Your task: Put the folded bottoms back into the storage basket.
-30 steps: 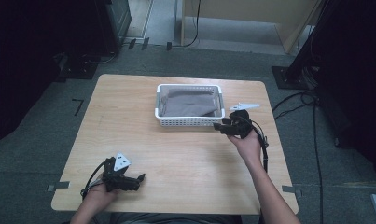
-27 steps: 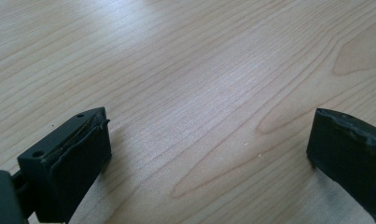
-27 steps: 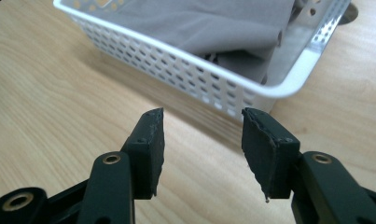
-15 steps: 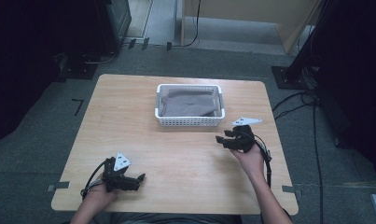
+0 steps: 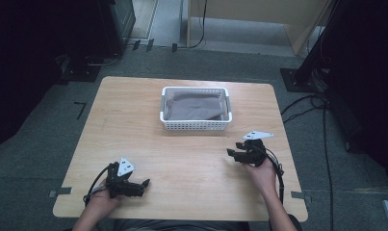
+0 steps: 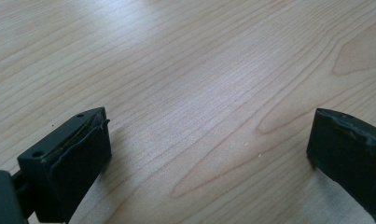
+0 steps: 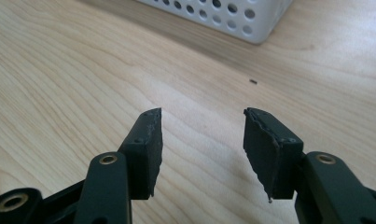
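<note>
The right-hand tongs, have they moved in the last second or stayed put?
Yes. The right tongs were at the white basket's near right corner a second ago; now they are pulled back toward the person, apart from it, open over bare table.

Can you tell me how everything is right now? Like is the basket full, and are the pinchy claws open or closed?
White basket: upright on the table, holding a folded grey cloth.
Left gripper: open, empty, low over the table.
Right gripper: open, empty, jaws apart over bare wood, near the basket's corner.
Table: bare wood around the basket.
</note>
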